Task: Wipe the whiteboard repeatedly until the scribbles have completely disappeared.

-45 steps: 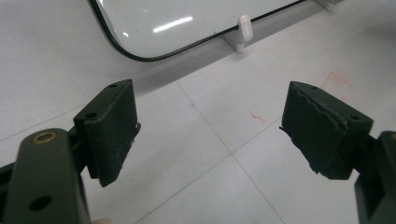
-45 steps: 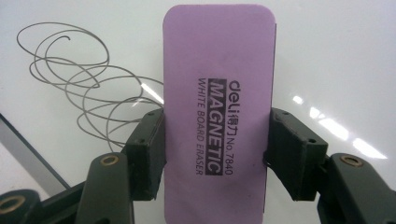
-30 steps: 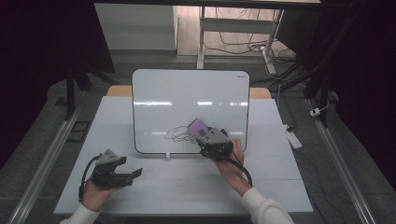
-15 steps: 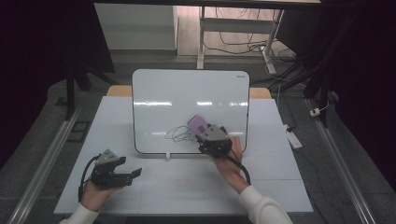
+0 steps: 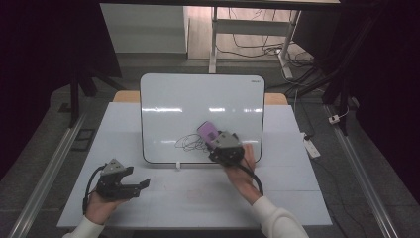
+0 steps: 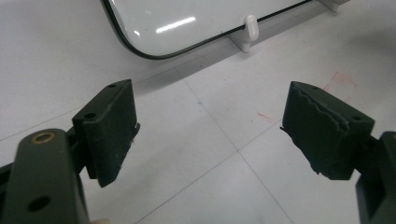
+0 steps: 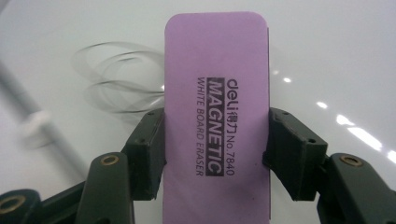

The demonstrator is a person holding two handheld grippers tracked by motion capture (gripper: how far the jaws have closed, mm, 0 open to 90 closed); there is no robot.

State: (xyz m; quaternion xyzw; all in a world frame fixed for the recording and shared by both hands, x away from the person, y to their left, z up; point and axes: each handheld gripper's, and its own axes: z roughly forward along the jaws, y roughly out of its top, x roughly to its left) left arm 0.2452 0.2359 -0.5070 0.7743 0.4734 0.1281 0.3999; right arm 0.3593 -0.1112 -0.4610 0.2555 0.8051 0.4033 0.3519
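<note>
The scribble (image 7: 116, 88) is partly hidden behind the eraser (image 7: 217, 116), clamped between the right gripper (image 7: 217, 154) jaws; left gripper (image 6: 210, 135) jaws wide apart, empty.

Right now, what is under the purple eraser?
The purple eraser, clamped in the right gripper, sits over the whiteboard. Black scribbled loops poke out at its left edge. Whatever ink lies directly beneath it is covered, so that part cannot be seen.
</note>
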